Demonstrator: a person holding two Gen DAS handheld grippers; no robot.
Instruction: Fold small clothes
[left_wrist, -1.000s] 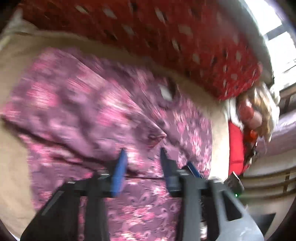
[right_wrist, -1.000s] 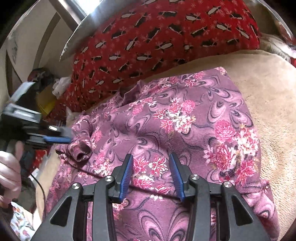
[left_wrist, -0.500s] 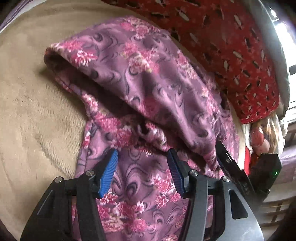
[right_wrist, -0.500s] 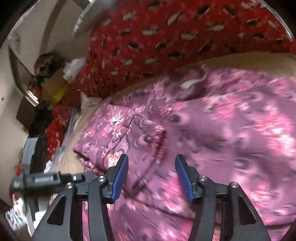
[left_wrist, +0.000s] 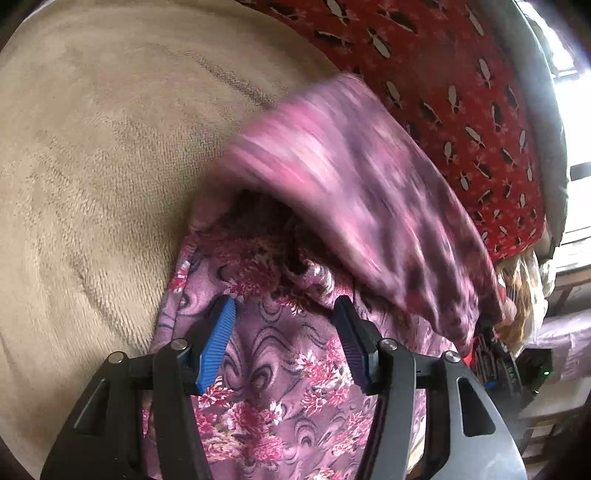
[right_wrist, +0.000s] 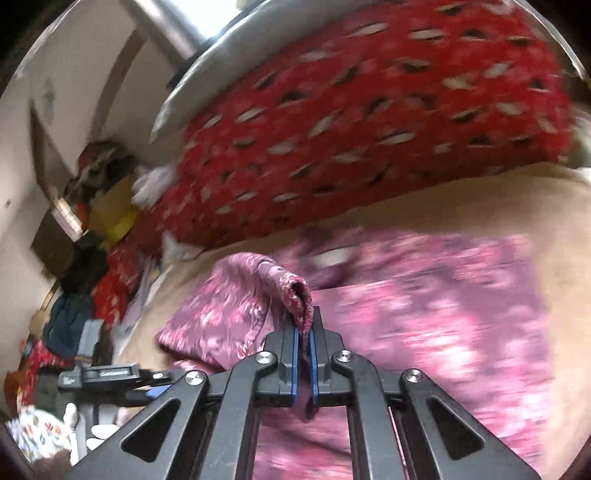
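— On the beige blanket, our floral purple garment lies partly spread, one flap of it lifted and blurred above the rest. How do we read the grip?

— Our right gripper has its blue pads pressed together on a bunched hem or cuff of the garment, the cloth pinched up in a small peak. Our left gripper hovers over the flat part, fingers spread about halfway, nothing between them but fabric lying beneath; we cannot tell if they touch it.

— And how will it handle?

— We judge it light, thin and limp: it drapes from the pinch and sags, so it should slide easily and wrinkle. A hemmed edge or corner looks the best place to take hold, since the seam gives the pads something thicker to bite.

— What surrounds it?

— Behind the blanket we see a red patterned cushion against a grey edge. Beyond, a cluttered corner of boxes and clothes, and a bright window. From the right wrist view, the left gripper shows at the lower left, beside printed fabric.
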